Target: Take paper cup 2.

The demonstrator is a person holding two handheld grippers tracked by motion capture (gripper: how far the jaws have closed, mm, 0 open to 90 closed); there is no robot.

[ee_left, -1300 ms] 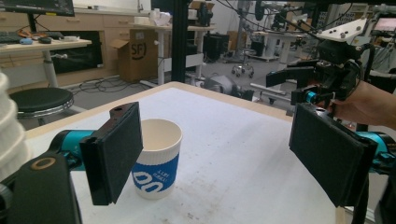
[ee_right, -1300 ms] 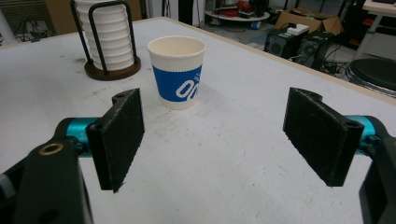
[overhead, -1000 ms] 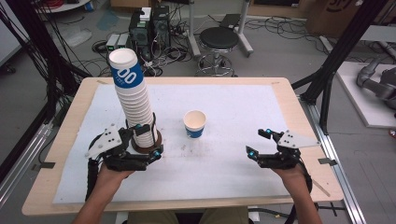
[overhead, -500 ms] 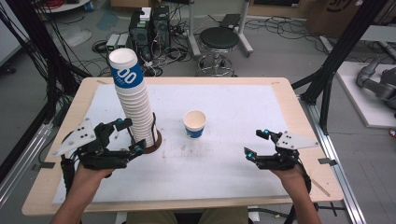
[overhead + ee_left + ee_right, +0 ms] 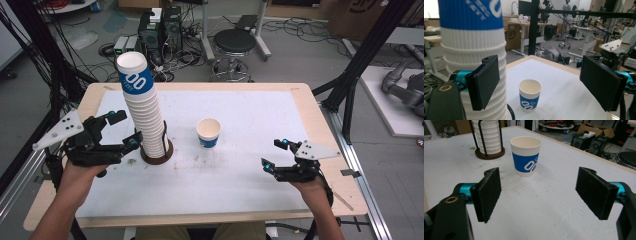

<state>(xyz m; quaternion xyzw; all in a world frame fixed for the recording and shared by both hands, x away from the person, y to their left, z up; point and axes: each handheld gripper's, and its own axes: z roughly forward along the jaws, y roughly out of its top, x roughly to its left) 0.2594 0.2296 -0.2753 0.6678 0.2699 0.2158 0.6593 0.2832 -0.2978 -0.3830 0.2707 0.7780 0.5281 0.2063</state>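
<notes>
A tall stack of white paper cups (image 5: 145,112), its top cup banded blue, stands in a wire holder on a round brown base (image 5: 169,151) at the table's left. My left gripper (image 5: 126,130) hovers just left of the stack, open, nothing between its jaws. In the left gripper view the stack (image 5: 471,50) rises beside the left pad and the left gripper (image 5: 541,75) looks toward a single cup (image 5: 530,96). This blue-and-white cup (image 5: 208,132) stands upright and empty at mid-table. My right gripper (image 5: 274,154) rests open at the right, well short of the cup (image 5: 525,156); its own view shows the right gripper (image 5: 541,190) empty.
A white mat (image 5: 240,180) covers the wooden table (image 5: 320,125). Behind the far edge are a black stool (image 5: 235,42) and computer boxes (image 5: 160,27) on the floor. Black frame posts (image 5: 357,70) stand at both sides.
My left gripper, earlier set around the stack's lower part, has drawn back to the left and risen, with no cup in it. The right gripper has stayed put.
</notes>
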